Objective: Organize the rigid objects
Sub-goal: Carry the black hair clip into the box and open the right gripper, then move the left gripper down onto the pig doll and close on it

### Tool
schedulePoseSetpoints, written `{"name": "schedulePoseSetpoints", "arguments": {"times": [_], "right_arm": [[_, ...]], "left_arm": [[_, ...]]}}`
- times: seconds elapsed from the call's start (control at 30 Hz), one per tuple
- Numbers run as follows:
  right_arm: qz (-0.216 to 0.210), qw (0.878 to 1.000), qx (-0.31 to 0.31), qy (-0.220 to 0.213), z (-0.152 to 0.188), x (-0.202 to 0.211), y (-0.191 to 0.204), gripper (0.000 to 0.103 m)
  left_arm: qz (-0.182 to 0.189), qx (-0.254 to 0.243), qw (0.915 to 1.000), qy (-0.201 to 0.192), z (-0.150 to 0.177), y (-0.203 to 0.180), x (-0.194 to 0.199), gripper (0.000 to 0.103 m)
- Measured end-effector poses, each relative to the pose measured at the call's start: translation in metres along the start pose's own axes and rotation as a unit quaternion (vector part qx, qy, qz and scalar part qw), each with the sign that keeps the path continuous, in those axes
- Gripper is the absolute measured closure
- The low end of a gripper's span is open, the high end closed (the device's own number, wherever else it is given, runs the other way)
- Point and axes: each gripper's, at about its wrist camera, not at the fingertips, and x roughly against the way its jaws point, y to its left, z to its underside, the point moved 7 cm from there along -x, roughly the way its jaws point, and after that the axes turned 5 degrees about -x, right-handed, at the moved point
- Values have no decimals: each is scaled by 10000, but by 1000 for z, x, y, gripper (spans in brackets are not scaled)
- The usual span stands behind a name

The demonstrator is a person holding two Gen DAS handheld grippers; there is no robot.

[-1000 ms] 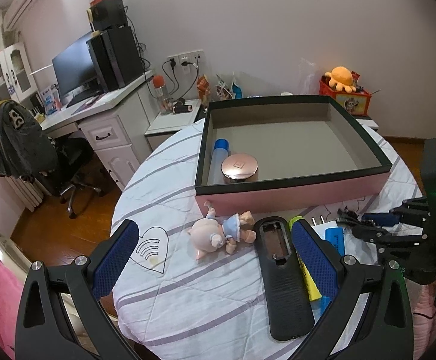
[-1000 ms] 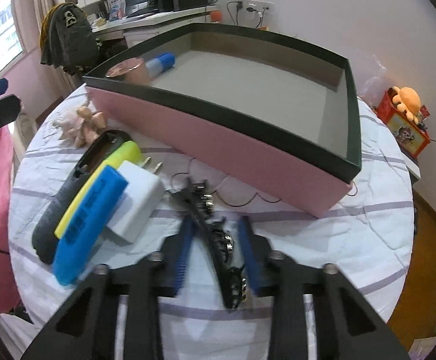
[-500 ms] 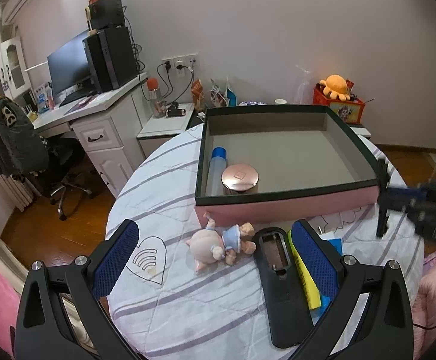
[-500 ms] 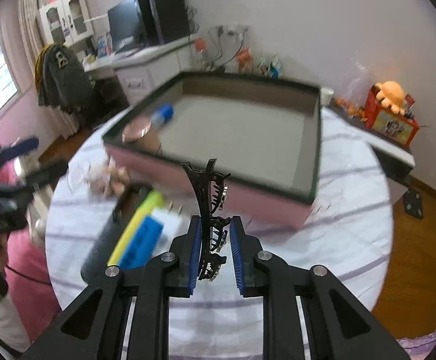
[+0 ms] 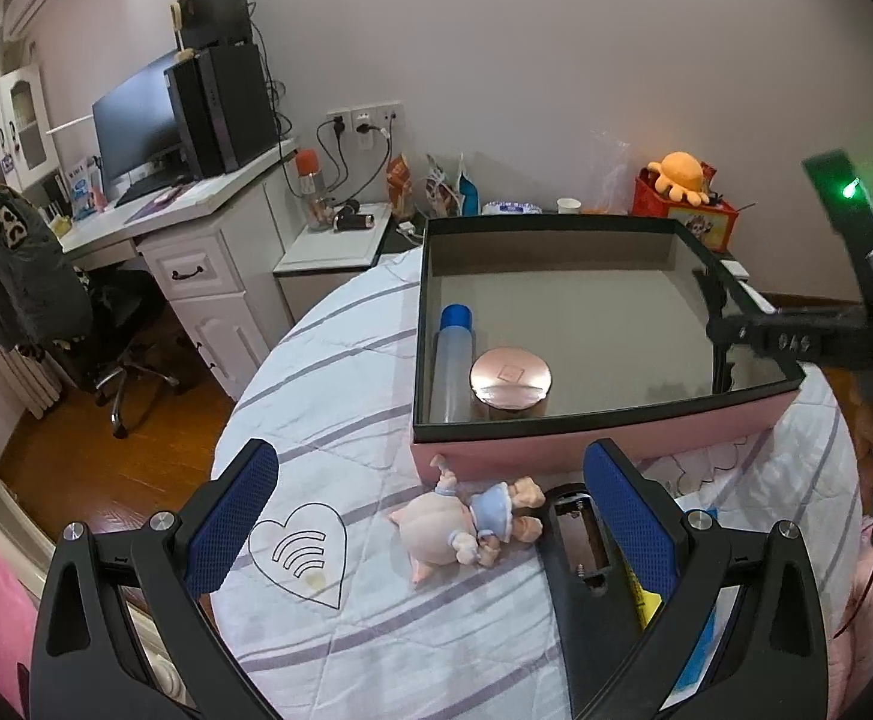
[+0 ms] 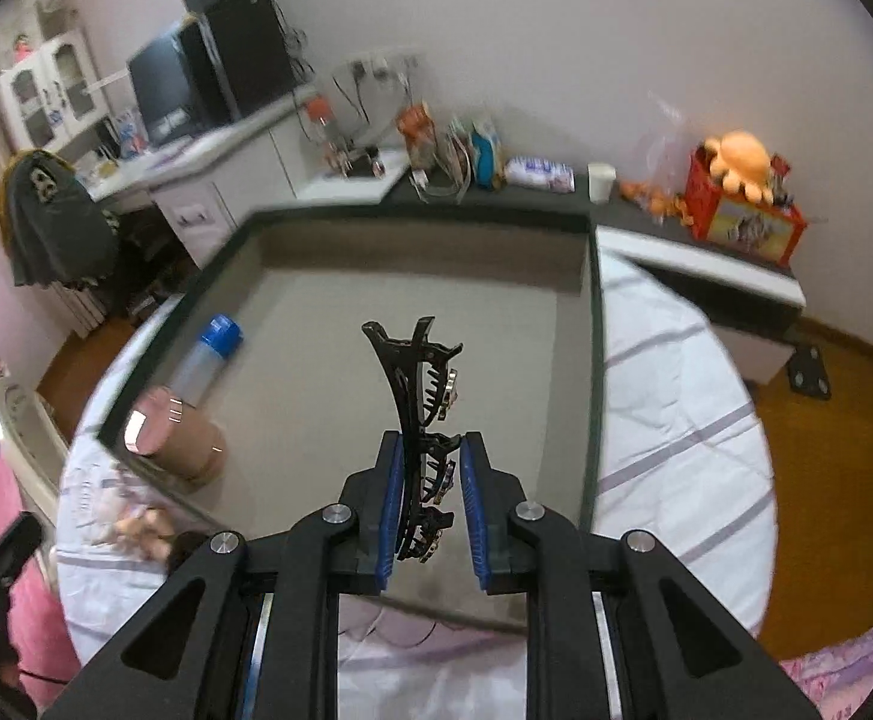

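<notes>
My right gripper (image 6: 430, 450) is shut on a black hair claw clip (image 6: 418, 372) and holds it above the inside of the pink box (image 6: 592, 360), near its right wall. In the left wrist view the right gripper (image 5: 730, 324) hangs over the box's (image 5: 604, 438) right rim. The box holds a blue-capped bottle (image 5: 454, 360) and a round rose-gold tin (image 5: 511, 375) at its left. My left gripper (image 5: 430, 504) is open and empty above the table, over a pig doll (image 5: 466, 522) and a black remote (image 5: 586, 564).
A yellow marker (image 5: 646, 600) and a blue object (image 5: 697, 642) lie right of the remote. The round table (image 5: 316, 396) has a striped white cloth. A desk with monitor, a chair and a side table with clutter stand behind.
My right gripper closed on the hair clip on the table, lifted it and carried it over the box. My left gripper rose slightly and stayed open.
</notes>
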Motion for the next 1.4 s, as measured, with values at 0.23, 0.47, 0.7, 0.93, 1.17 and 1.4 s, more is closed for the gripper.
{"name": "schedulePoseSetpoints", "arguments": {"times": [0.23, 0.47, 0.7, 0.93, 1.17, 1.4], "right_arm": [[511, 9980, 40, 362, 14, -24, -11, 84], [1266, 9910, 306, 323, 17, -26, -13, 68], [1007, 9947, 206, -46, 15, -1, -6, 34], [528, 9945, 17, -900, 21, 66, 5, 23], [233, 9896, 187, -1404, 52, 119, 28, 21], [136, 9898, 221, -1398, 81, 128, 39, 20]], "left_arm": [[-29, 93, 9998, 154, 4, 5, -16, 0], [-160, 196, 9995, 190, 11, 15, -10, 0], [-359, 474, 9982, 114, 17, 38, 10, 0], [-383, 648, 9971, -97, 16, 44, 35, 0], [-308, 577, 9972, -357, 12, 31, 61, 0], [-148, 378, 9979, -512, 10, 6, 79, 0]]}}
